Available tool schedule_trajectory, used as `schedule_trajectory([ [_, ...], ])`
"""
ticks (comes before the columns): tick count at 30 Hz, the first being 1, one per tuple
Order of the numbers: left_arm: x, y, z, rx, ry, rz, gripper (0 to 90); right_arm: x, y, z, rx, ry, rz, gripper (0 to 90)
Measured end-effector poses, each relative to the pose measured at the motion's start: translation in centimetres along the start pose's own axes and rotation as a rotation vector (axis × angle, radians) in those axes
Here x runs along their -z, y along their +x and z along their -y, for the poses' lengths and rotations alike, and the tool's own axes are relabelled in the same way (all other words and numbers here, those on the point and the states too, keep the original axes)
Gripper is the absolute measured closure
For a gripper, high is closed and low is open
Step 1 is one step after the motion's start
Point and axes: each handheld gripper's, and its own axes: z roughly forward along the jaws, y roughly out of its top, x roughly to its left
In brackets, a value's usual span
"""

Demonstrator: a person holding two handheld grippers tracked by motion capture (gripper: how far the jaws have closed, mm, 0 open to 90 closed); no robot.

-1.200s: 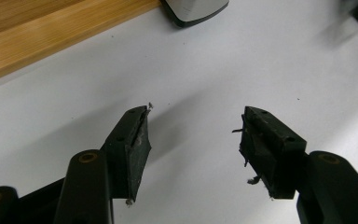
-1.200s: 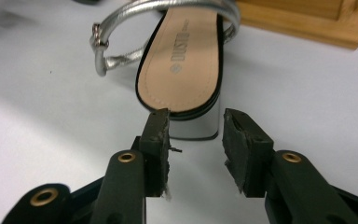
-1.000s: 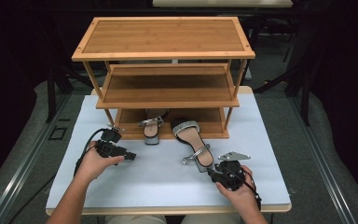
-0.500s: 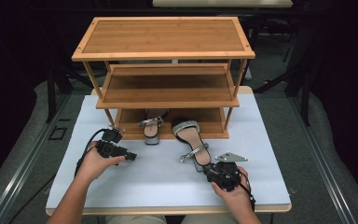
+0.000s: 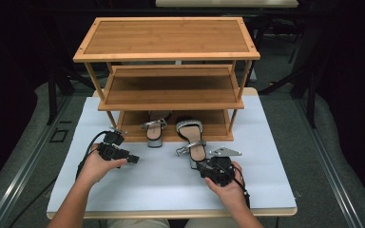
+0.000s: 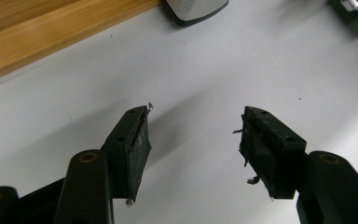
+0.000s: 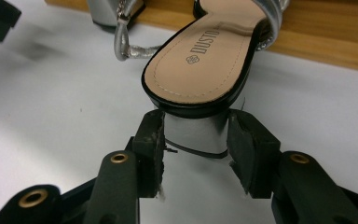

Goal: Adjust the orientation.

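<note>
On the left, the left tongs (image 5: 132,159) lie low over the white counter (image 5: 161,185), held in the person's left hand (image 5: 97,166), jaws apart with nothing between them. Just beyond, the first silver block-heeled sandal (image 5: 154,132) has its toe hidden under the bottom shelf of the three-tier bamboo shoe rack (image 5: 166,90). To its right, the second silver block-heeled sandal (image 7: 205,60) rests with its toe on that shelf's edge and its heel on the counter. The right tongs (image 7: 196,140) have just been opening; their jaws flank the silver heel, whether they touch it is hard to tell. The right hand (image 5: 228,187) holds them low and level.
</note>
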Motion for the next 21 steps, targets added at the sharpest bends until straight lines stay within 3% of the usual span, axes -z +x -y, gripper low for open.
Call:
schedule_trajectory([
  [3,0.0,0.0,0.0,0.0,0.003,0.0,42.0,-0.3,-0.3,-0.8,-0.017,-0.018,-0.01,56.9],
  [6,0.0,0.0,0.0,-0.001,0.002,0.001,42.0,-0.9,-0.4,-1.2,-0.025,-0.001,-0.02,57.1],
  [9,-0.1,0.1,0.0,0.0,0.001,-0.001,41.9,-1.7,-0.3,-1.2,-0.007,0.007,0.006,57.1],
  [21,-0.4,0.1,0.0,0.001,0.01,0.002,41.9,-3.9,-0.5,-3.1,-0.04,-0.018,0.024,57.2],
])
